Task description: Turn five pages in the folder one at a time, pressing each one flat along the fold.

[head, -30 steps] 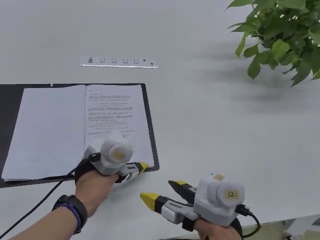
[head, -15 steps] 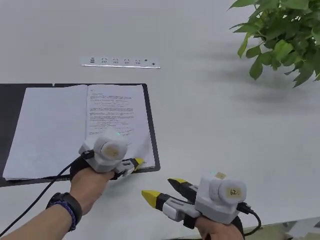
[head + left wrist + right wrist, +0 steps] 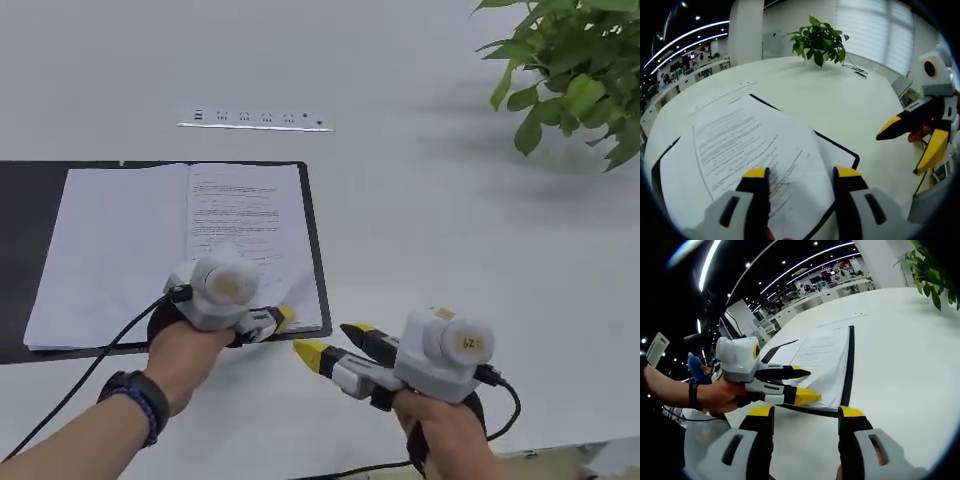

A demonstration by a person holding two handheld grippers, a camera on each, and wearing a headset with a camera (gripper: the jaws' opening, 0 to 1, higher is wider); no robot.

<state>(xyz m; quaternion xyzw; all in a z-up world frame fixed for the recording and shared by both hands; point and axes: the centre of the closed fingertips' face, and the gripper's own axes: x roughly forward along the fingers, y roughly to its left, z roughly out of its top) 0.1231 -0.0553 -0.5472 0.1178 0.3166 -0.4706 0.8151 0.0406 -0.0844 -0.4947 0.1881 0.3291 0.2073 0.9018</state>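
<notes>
A black folder lies open on the white table, a blank sheet on its left and a printed page on its right. My left gripper is open at the printed page's lower right corner. In the left gripper view the printed page runs between the spread jaws of that gripper. My right gripper is open just right of the folder's near corner, with nothing held. In the right gripper view its jaws point at the left gripper and the folder edge.
A white power strip lies behind the folder. A green potted plant stands at the far right. A black cable trails from the left gripper. The table's near edge runs just below the right hand.
The left gripper has moved forward onto the printed page's lower right corner. The right gripper has come up closer to the folder's corner. The head camera has shifted a little.
</notes>
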